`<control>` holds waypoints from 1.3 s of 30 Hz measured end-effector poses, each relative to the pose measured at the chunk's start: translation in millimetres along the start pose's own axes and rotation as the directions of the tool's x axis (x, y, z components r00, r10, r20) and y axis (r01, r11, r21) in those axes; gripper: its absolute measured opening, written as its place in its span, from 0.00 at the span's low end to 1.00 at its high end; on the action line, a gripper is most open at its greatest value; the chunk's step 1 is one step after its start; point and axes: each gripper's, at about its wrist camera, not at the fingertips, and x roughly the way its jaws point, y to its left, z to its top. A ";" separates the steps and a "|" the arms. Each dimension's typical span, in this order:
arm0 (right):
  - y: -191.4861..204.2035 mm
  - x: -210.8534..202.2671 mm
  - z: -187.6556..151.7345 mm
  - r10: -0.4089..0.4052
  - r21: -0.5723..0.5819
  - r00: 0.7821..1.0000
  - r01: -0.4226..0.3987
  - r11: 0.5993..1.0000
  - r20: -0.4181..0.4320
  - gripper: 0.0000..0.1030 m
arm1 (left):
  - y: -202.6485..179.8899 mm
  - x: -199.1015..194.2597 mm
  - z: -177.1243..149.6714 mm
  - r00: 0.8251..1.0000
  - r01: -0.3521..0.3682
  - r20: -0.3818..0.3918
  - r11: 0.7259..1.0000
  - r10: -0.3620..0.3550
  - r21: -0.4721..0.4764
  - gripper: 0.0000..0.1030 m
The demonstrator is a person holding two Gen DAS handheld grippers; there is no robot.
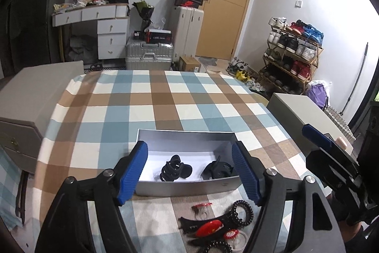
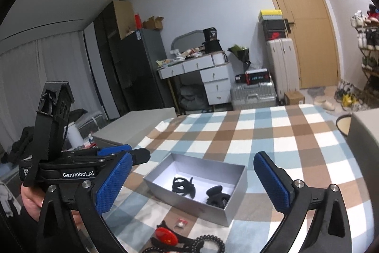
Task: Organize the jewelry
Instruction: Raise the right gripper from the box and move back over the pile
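Done: two black hair pieces (image 1: pixel 176 167) lie inside the shallow grey cardboard box (image 1: pixel 187 186) | Left: black coil ties, red clips (image 1: pixel 209 228) near box's front | left gripper (image 1: pixel 189 172), right gripper (image 2: pixel 191 184) released, empty.

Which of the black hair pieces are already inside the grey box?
Two: the scrunchie and the claw clip. The coil ties lie outside it.

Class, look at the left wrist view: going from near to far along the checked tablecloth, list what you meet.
Pile of hair accessories with a red clip → small red claw clip → grey open box holding two black hair clips → bare checked tablecloth.
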 end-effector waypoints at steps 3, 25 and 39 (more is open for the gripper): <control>6.4 -9.1 -2.6 -0.001 -0.010 1.000 0.001 1.000 0.008 1.00 | -2.2 -10.2 -3.9 0.999 -0.031 0.031 1.000 0.031 -0.002 0.80; 18.9 -47.6 -43.5 -0.116 -0.053 0.993 0.115 0.992 -0.014 1.00 | -3.9 -32.6 -53.1 0.991 -0.117 0.055 0.993 0.119 -0.033 0.99; 10.3 -46.5 -87.3 -0.206 -0.069 0.970 0.198 0.978 -0.127 1.00 | -6.0 -5.1 -115.4 0.984 -0.013 -0.177 1.000 0.009 -0.019 0.99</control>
